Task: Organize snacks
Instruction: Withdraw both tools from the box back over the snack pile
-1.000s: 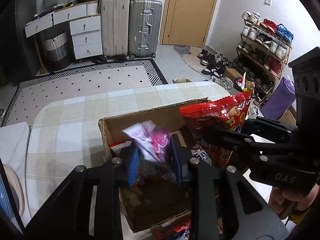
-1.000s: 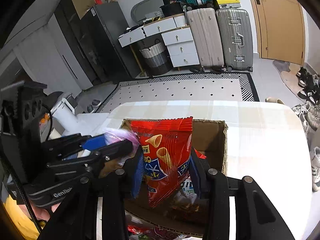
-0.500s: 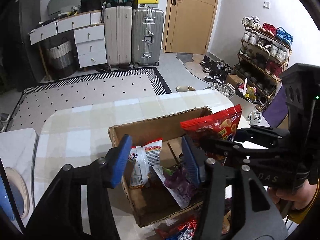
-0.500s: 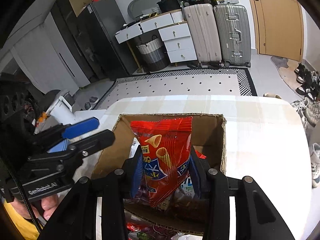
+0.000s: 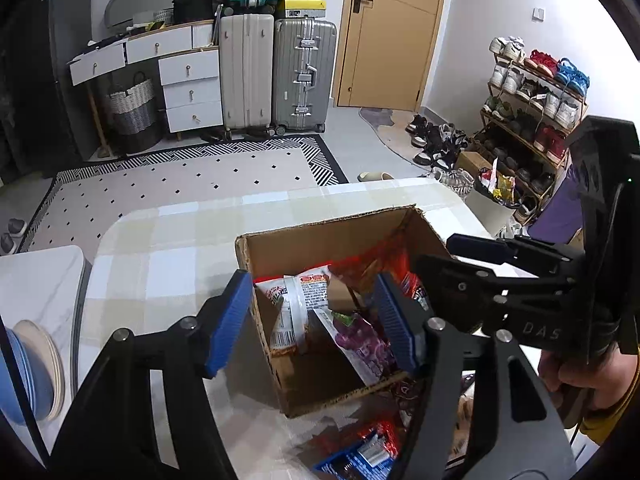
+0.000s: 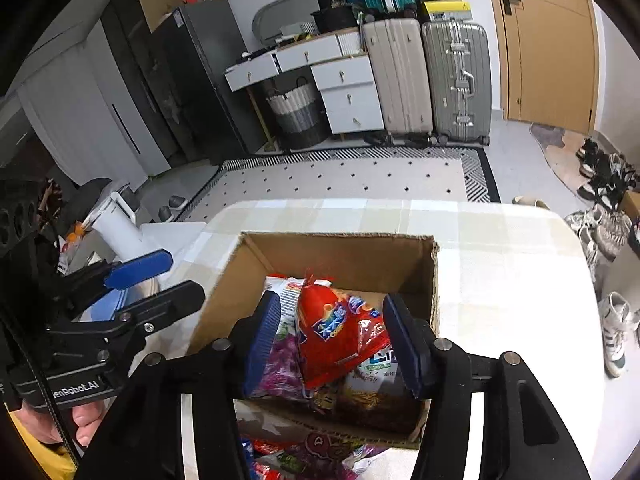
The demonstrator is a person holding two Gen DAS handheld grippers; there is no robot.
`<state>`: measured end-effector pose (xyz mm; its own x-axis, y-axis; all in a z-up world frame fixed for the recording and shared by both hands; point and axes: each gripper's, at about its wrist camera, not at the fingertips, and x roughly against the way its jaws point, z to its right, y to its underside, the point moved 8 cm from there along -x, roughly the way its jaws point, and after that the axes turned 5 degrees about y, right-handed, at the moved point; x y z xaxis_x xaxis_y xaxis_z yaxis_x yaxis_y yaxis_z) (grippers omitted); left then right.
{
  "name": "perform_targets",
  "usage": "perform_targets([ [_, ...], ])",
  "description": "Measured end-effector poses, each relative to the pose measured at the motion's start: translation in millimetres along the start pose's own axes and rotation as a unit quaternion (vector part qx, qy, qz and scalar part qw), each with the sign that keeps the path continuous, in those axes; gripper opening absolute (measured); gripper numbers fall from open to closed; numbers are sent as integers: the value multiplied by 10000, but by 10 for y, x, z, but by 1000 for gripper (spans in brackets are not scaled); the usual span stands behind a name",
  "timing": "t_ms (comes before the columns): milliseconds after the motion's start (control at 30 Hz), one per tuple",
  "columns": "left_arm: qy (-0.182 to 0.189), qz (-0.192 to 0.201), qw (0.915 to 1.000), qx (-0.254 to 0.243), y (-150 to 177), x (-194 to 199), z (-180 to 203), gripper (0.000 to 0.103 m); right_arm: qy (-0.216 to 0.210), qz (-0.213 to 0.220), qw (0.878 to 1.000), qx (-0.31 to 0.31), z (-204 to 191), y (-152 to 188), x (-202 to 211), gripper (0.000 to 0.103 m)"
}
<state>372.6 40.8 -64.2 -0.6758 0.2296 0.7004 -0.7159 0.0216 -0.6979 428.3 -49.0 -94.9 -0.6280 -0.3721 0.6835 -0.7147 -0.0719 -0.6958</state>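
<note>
Beyond the checked tablecloth (image 5: pixel 168 248) you have a patterned rug (image 5: pixel 180 184) with a striped border. Against the far wall stand 2 upright suitcases, a beige one (image 5: pixel 246 72) and a silver one (image 5: pixel 305 74), touching side by side. Just left of them is a white drawer unit (image 5: pixel 192 88), with a woven basket (image 5: pixel 132 110) under the desk beside it. To your right a shoe rack (image 5: pixel 536 92) is full of sneakers. The wooden door (image 5: pixel 388 32) is closed. A dark fridge (image 6: pixel 200 76) stands left of the desk.

A home's entry room: a tan wooden door (image 5: pixel 390 36), a metal rack of sneakers (image 5: pixel 532 92), upright hard-shell suitcases (image 5: pixel 276 76), a white drawer unit (image 5: pixel 188 88) and a black-bordered patterned rug (image 5: pixel 180 184).
</note>
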Motion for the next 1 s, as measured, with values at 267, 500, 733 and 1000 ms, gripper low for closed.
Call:
perform_targets([
  [267, -42, 289, 9996, -1, 107, 519, 119, 73, -58, 434, 9990, 69, -110, 29, 585, 56],
  [500, -47, 545, 9983, 198, 407, 1077, 173, 79, -143, 1060, 9942, 65, -179, 306, 1318, 77],
  [733, -258, 1053, 9934, 371, 772, 1802, 243, 86, -334, 1669, 9852, 197, -291, 911, 2089, 94],
  [1000, -822, 1751, 9810, -160, 1255, 2689, 602, 102, -252, 2201, 9745, 347, -485, 1599, 2575, 102],
])
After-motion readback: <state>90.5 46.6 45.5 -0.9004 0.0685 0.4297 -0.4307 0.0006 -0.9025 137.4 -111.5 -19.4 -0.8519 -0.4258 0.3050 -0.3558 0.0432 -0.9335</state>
